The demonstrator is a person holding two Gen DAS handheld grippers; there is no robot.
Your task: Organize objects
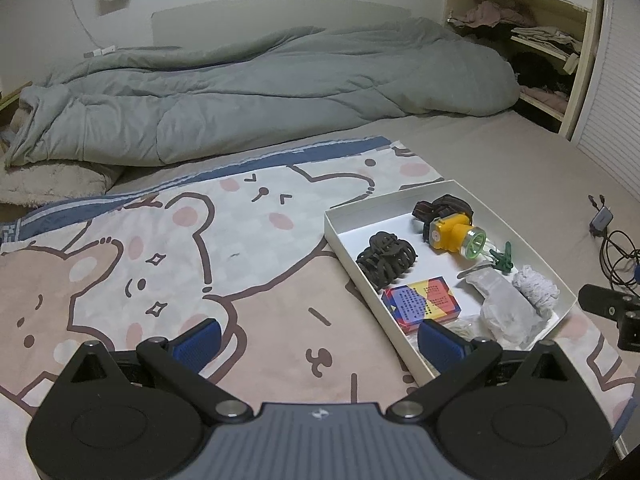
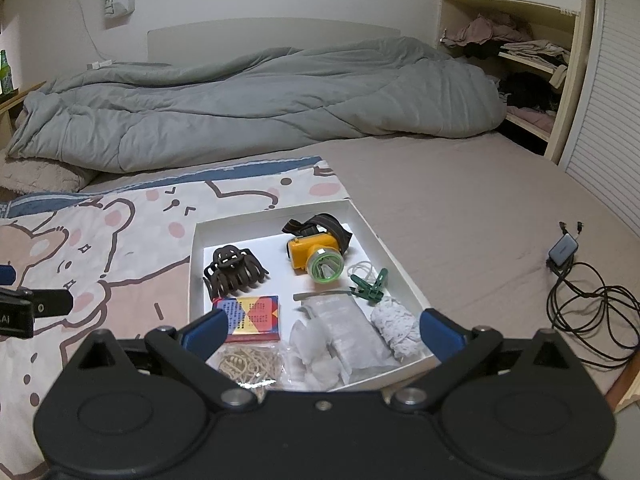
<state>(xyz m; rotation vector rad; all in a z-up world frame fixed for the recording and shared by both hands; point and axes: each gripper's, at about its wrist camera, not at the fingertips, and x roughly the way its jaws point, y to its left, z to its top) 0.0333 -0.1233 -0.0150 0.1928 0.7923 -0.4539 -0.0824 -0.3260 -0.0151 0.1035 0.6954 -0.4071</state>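
Observation:
A shallow white box lies on the bear-print blanket. Inside are a dark hair claw, a yellow headlamp, a green clip, a colourful card box, a clear plastic packet, a white cloth roll and a bag of rubber bands. My left gripper hangs open over the blanket at the box's left edge. My right gripper stands open above the box's near end.
A rumpled grey duvet covers the far half of the bed. Shelves with clothes stand at the back right. A charger with black cables lies on the sheet right of the box.

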